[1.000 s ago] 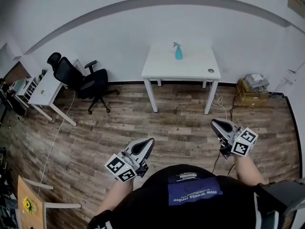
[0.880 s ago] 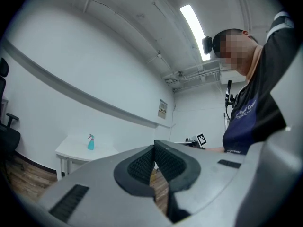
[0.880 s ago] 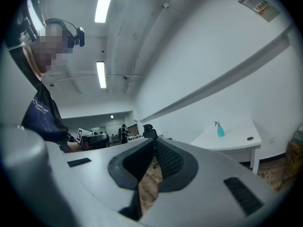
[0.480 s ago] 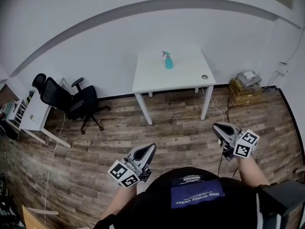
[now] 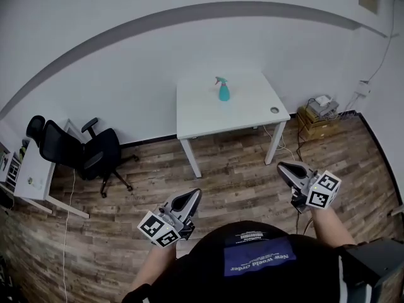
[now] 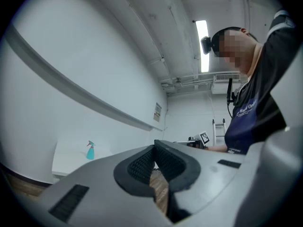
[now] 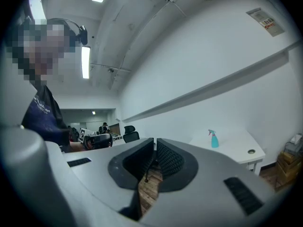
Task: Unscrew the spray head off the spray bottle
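Note:
A teal spray bottle (image 5: 223, 91) with its spray head on stands upright on a white table (image 5: 252, 109) against the far wall. It is small and distant in the left gripper view (image 6: 90, 151) and the right gripper view (image 7: 214, 139). My left gripper (image 5: 193, 196) is held low at the person's waist, shut and empty. At the right my right gripper (image 5: 282, 168) is also shut with nothing in it. Both are far from the table, over the wooden floor.
A small round object (image 5: 274, 110) lies near the table's right edge. A black office chair (image 5: 85, 153) and a white desk (image 5: 28, 175) stand at the left. A cardboard box with gear (image 5: 320, 115) and cables sit on the floor right of the table.
The table and bottle have come nearer and lower in the head view, and the chair has slid left. Both grippers stayed shut and moved along with the person.

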